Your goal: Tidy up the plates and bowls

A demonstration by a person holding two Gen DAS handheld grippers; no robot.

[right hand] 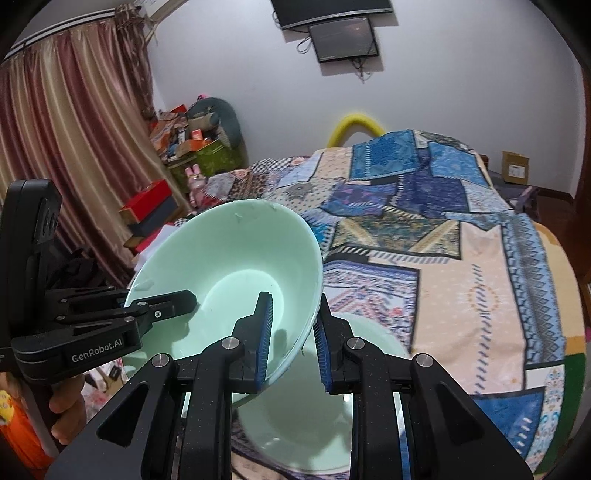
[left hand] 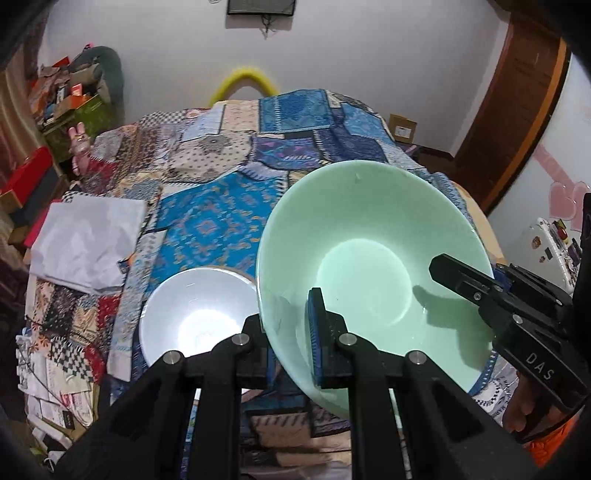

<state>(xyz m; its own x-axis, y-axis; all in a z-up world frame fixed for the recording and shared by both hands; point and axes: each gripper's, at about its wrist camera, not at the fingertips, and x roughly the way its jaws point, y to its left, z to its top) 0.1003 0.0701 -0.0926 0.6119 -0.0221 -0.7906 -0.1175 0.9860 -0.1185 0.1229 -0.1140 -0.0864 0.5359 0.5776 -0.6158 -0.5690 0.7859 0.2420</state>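
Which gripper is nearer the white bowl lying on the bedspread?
Left. The left gripper grips the green bowl's rim right beside the white bowl; the right gripper holds the opposite rim, farther away.

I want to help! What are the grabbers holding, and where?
Both grippers, left and right, pinch the green bowl by opposite sides of its rim.

The white bowl's (left hand: 192, 314) near rim was hidden behind the left gripper's linkage. A second green bowl (right hand: 295, 424) lay largely concealed beneath the held green bowl (right hand: 229, 266) and the right gripper's arms. Wall-mounted screen (left hand: 261, 6) cut off at the top edge.
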